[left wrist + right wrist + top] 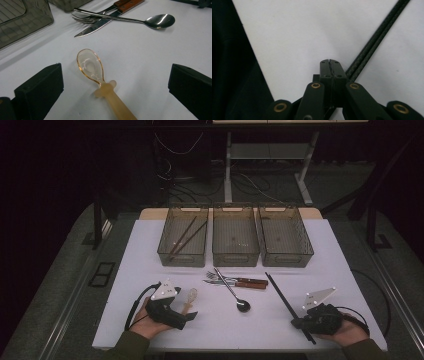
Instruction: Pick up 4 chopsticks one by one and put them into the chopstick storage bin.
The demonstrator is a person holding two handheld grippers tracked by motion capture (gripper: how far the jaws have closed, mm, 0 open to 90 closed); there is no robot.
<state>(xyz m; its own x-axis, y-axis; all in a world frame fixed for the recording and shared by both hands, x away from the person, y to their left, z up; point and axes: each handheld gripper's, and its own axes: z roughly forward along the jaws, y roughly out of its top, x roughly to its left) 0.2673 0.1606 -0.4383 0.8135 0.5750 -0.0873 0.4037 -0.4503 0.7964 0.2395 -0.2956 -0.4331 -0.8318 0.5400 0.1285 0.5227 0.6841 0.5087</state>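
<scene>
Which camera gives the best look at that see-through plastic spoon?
The left gripper view: the clear spoon lies close between the open jaws, bowl and pale handle sharp. The high view shows it small beside the left gripper.

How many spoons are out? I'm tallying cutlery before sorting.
2: a metal spoon at the table's middle, lying across the fork and knives, and a translucent amber spoon between the open left gripper's jaws.

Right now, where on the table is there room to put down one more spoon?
Bare white table lies left of the bins, and between the metal spoon and black chopsticks. It is crowded around the fork and knives in the middle.
</scene>
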